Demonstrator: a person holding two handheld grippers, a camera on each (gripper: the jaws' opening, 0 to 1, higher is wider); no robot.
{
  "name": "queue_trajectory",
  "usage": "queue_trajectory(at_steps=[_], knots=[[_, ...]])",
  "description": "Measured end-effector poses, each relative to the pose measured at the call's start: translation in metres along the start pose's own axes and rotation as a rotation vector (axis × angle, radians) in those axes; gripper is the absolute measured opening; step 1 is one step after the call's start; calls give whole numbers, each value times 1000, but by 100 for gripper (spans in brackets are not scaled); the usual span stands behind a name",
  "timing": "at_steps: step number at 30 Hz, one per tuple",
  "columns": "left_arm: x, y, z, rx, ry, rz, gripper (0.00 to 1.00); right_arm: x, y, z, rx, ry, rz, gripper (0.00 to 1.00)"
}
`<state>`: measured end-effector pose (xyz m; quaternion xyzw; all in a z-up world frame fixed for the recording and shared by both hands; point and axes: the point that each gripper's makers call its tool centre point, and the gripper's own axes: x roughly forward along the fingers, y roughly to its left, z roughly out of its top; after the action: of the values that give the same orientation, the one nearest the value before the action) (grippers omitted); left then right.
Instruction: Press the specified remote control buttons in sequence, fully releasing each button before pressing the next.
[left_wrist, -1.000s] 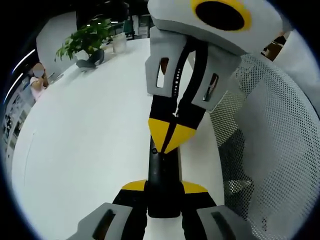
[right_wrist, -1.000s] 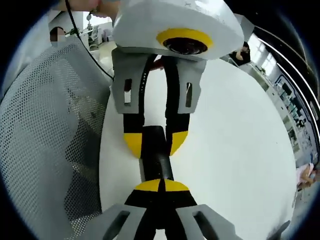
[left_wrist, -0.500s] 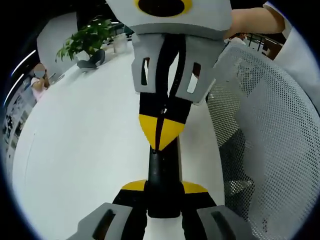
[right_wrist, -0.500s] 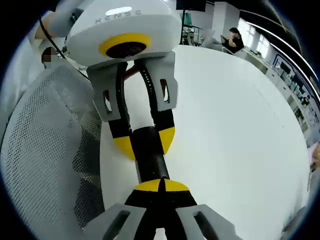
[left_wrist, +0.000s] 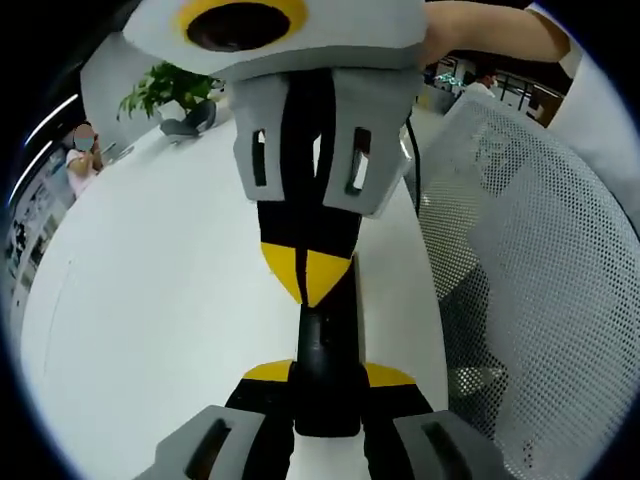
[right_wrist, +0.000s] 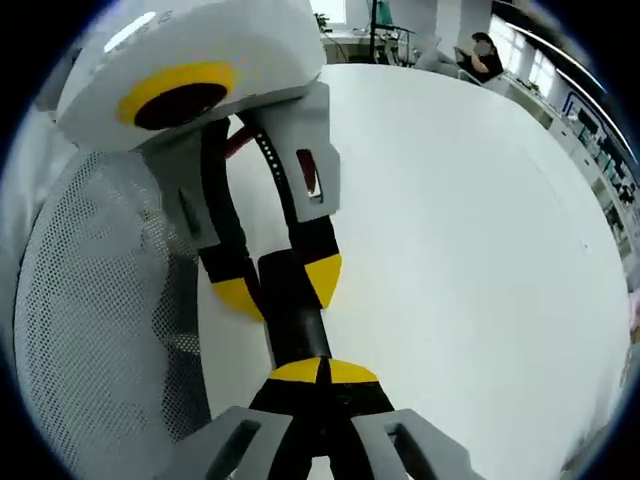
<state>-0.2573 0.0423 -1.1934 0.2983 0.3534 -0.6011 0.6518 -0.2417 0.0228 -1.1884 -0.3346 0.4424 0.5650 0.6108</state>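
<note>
A slim black remote control (left_wrist: 325, 345) is clamped between the yellow-tipped jaws of my left gripper (left_wrist: 325, 376) at the bottom of the left gripper view. My right gripper (left_wrist: 307, 282) comes down from above, jaws shut, and its yellow tip rests on the remote's upper face. In the right gripper view the remote (right_wrist: 296, 322) runs up from my right gripper (right_wrist: 320, 371), whose shut tips touch its near end. Farther up, my left gripper (right_wrist: 279, 287) holds the remote from both sides. The buttons are hidden.
A white table (left_wrist: 150, 280) lies under both grippers and stretches far away (right_wrist: 470, 230). A grey mesh chair back (left_wrist: 530, 270) stands close beside the remote, also seen as mesh (right_wrist: 90, 300). A potted plant (left_wrist: 172, 85) and seated people are at the far edge.
My right gripper's body has swung left across the left gripper view, its shut tip staying on the remote and sliding slightly left. The left gripper keeps its hold.
</note>
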Motion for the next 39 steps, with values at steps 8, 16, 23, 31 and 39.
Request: queue_trajectory(at_steps=[8, 16, 23, 31, 39], knots=[[0, 0, 0, -7, -4, 5, 23, 0, -1, 0, 52, -69, -77, 0], [1, -2, 1, 0, -12, 0, 23, -5, 6, -1, 77, -152, -125, 0], [1, -2, 1, 6, -5, 3, 23, -3, 20, 6, -49, -153, -124, 0], [0, -2, 0, 14, -16, 0, 23, 1, 19, 9, -81, -115, -127, 0], [1, -1, 1, 21, -16, -2, 23, 1, 17, 10, -71, -111, -169, 0]])
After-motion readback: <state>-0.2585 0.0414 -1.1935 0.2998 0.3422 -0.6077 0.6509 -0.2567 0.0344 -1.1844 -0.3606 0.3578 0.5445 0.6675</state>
